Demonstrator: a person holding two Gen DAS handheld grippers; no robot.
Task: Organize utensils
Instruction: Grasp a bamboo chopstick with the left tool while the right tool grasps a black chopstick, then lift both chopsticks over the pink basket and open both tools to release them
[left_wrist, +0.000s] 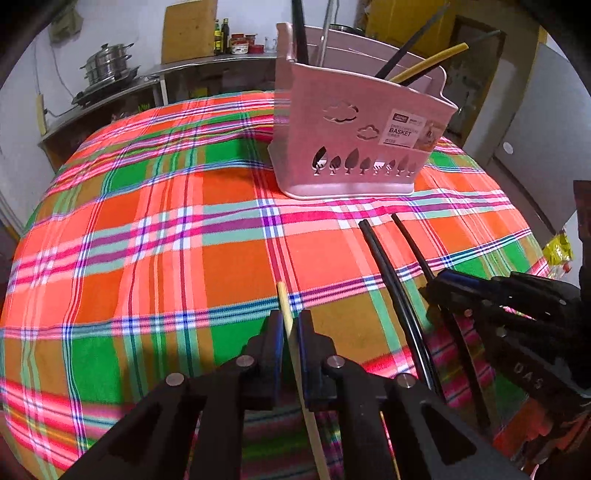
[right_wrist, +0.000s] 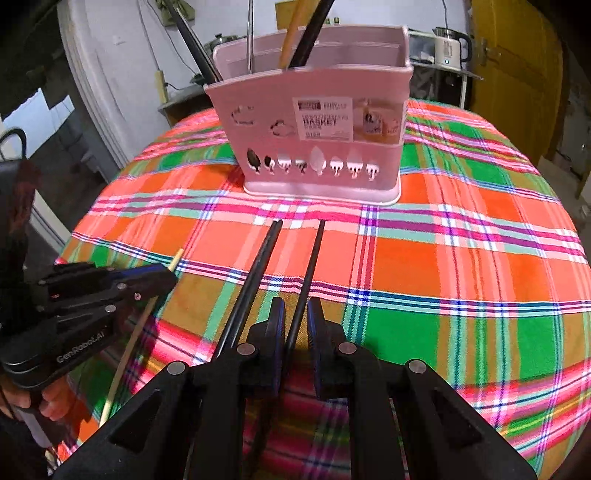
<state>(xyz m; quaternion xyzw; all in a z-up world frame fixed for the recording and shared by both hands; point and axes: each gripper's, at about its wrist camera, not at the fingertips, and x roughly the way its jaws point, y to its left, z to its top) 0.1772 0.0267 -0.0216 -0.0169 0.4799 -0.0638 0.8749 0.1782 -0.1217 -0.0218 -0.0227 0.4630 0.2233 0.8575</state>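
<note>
A pink utensil basket (left_wrist: 354, 125) (right_wrist: 317, 122) stands upright at the far side of the plaid table, with several chopsticks and a metal handle sticking out. My left gripper (left_wrist: 291, 325) is shut on a pale wooden chopstick (left_wrist: 286, 314), also seen in the right wrist view (right_wrist: 129, 354). My right gripper (right_wrist: 295, 314) is closed around a single black chopstick (right_wrist: 312, 258); its fingers (left_wrist: 454, 284) show in the left wrist view. A pair of black chopsticks (right_wrist: 258, 258) (left_wrist: 384, 266) lies on the cloth just left of it.
The table wears an orange, green and pink plaid cloth (left_wrist: 166, 240) (right_wrist: 461, 258). A steel counter with pots (left_wrist: 107, 70) and bottles stands behind. A kettle (right_wrist: 450, 46) and a yellow door (right_wrist: 517, 62) are at the back right.
</note>
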